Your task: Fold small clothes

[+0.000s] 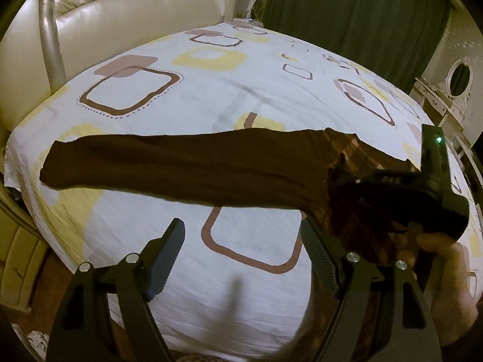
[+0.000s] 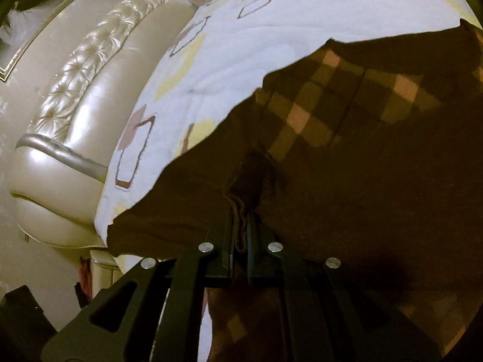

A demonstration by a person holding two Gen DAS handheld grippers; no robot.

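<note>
A dark brown garment [image 1: 187, 169] with a plaid inner side hangs stretched out above the bed, a long sleeve-like part reaching left. My right gripper [image 2: 241, 220] is shut on an edge of the brown garment [image 2: 347, 166], which fills most of the right wrist view. In the left wrist view the right gripper's body [image 1: 422, 187] shows at the right, holding the cloth up. My left gripper [image 1: 241, 241] is open and empty, its fingers [image 1: 169, 250] spread below the hanging garment, over the bed sheet [image 1: 211, 96].
The bed has a white sheet with brown and yellow squares. A cream tufted headboard [image 1: 105, 12] stands at the far left. Green curtains [image 1: 356, 15] hang behind. A white dresser with an oval mirror [image 1: 459, 75] stands at the right.
</note>
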